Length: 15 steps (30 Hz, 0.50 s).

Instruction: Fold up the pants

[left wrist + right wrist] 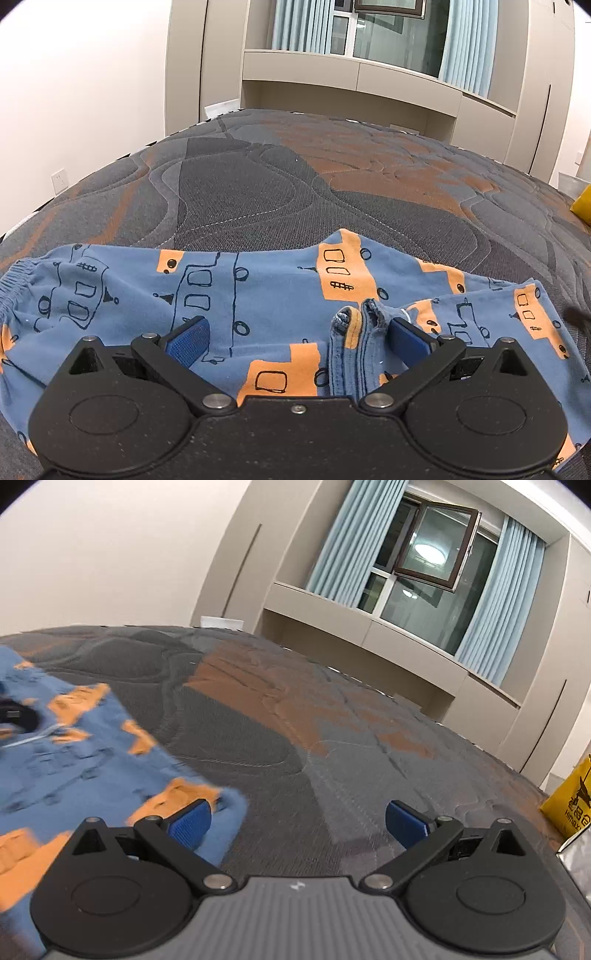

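Left gripper [297,341] spread wide, blue pads [188,343] well apart, gripping nothing, low over the pants [266,295]. Bunched cuff ends [360,332] of the pants standing up between the fingers, just beside the right-hand pad, not pinched. Blue fabric with orange blocks and black line drawings, lying flat across the mattress [258,177], elastic waistband [14,280] at the far left of the spread. Beyond the pants, bare quilted grey and orange surface; farther still, beige cabinets [388,81] and pale blue curtains [465,44] around a window.

Right gripper [297,821] likewise released, holding nothing, hovering over the mattress [332,738] off the pants' edge. Pants [92,760] blurred, lying left of this gripper, one corner under its left finger [192,825]. Yellow bag [572,797] well to the right of the pants, at the mattress edge. Open window [432,557] far behind.
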Tool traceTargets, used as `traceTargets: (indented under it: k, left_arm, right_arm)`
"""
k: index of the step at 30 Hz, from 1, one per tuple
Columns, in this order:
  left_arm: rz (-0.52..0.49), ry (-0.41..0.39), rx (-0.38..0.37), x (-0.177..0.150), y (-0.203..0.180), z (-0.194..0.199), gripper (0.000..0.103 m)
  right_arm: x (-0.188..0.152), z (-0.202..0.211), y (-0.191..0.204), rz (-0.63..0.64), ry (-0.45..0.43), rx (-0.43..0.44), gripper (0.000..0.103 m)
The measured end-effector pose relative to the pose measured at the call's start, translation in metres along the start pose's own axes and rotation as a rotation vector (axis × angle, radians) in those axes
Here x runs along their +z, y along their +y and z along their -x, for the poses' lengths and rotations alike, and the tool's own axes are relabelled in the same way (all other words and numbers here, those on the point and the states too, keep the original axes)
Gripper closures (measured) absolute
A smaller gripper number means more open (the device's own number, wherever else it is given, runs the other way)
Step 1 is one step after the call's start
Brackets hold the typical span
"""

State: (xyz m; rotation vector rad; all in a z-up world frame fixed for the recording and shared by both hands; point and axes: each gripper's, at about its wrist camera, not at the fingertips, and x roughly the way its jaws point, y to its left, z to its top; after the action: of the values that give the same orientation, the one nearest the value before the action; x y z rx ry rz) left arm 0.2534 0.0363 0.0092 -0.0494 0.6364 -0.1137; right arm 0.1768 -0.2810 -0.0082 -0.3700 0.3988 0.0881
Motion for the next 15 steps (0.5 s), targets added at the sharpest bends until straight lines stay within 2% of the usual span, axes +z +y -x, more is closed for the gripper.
traceTargets:
  k: [4, 7, 9, 13, 15]
  left_arm:
    - [-0.004, -0.031, -0.015, 0.001, -0.003, 0.017, 0.001]
    - [-0.035, -0.079, -0.03, -0.009, -0.008, 0.045, 0.001]
    - [-0.045, -0.097, -0.049, -0.024, -0.007, 0.066, 0.001]
    - [0.105, -0.126, -0.078, -0.058, 0.022, 0.11, 0.001]
    - [0.187, -0.15, -0.065, -0.071, 0.043, 0.128, 0.001]
  right_arm:
    - [-0.014, 0.041, 0.02, 0.05, 0.013, 0.046, 0.0]
    - [-0.03, 0.048, 0.038, 0.117, 0.049, 0.02, 0.0]
    - [-0.034, 0.05, 0.044, 0.142, 0.021, -0.001, 0.0]
    - [-0.026, 0.055, 0.059, 0.205, -0.008, -0.051, 0.0]
    - [-0.018, 0.061, 0.069, 0.197, -0.046, -0.011, 0.0]
